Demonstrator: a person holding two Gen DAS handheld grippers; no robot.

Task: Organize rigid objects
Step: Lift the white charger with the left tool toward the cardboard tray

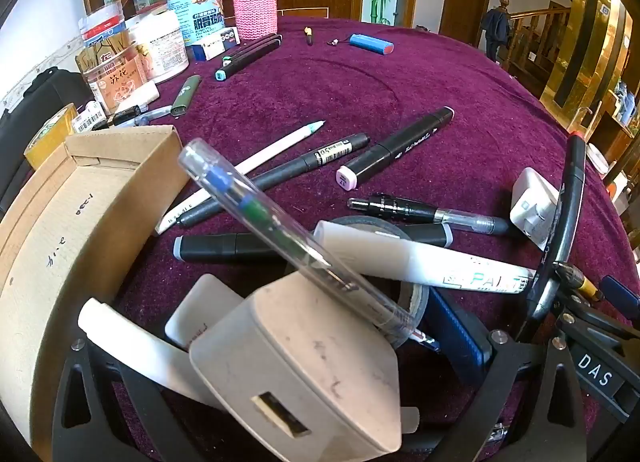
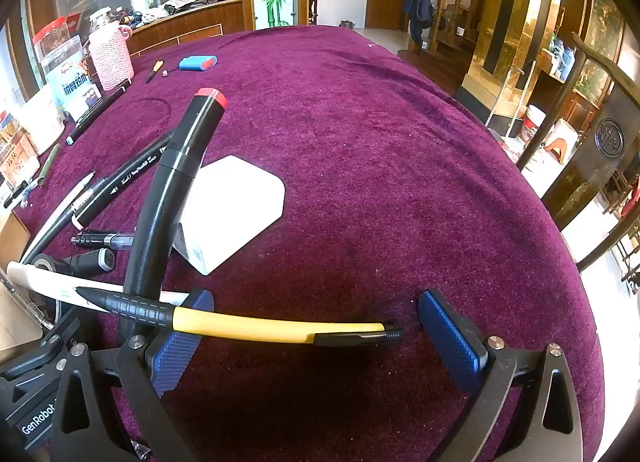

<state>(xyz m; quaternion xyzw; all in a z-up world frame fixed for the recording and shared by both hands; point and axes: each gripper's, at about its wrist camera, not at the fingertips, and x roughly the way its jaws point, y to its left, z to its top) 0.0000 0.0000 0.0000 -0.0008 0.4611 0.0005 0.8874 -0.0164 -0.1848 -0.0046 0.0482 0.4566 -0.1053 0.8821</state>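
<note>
My left gripper [image 1: 284, 302] stands open low over a pile on the purple tablecloth [image 1: 440, 74]. A scuffed grey-white charger block [image 1: 296, 366] sits between its fingers, and neither pad visibly presses on it. A clear pen [image 1: 280, 230] leans across the block, beside a white paint marker [image 1: 420, 262] lying over a tape roll [image 1: 414, 296]. An open cardboard box [image 1: 80, 222] is at the left. My right gripper [image 2: 316, 310] is open too. A yellow and black pen [image 2: 280, 328] lies across its gap and over the left pad. A black marker with a red end [image 2: 176, 190] leans on that finger.
More markers and pens [image 1: 396, 146] lie scattered mid-table, with a white charger [image 2: 232, 214] near the right gripper. Jars and tubs [image 1: 192, 10], a pink knitted bottle [image 1: 254, 2] and a blue battery pack [image 1: 370, 44] stand at the back. A dark chair [image 2: 600, 142] is beyond the right edge.
</note>
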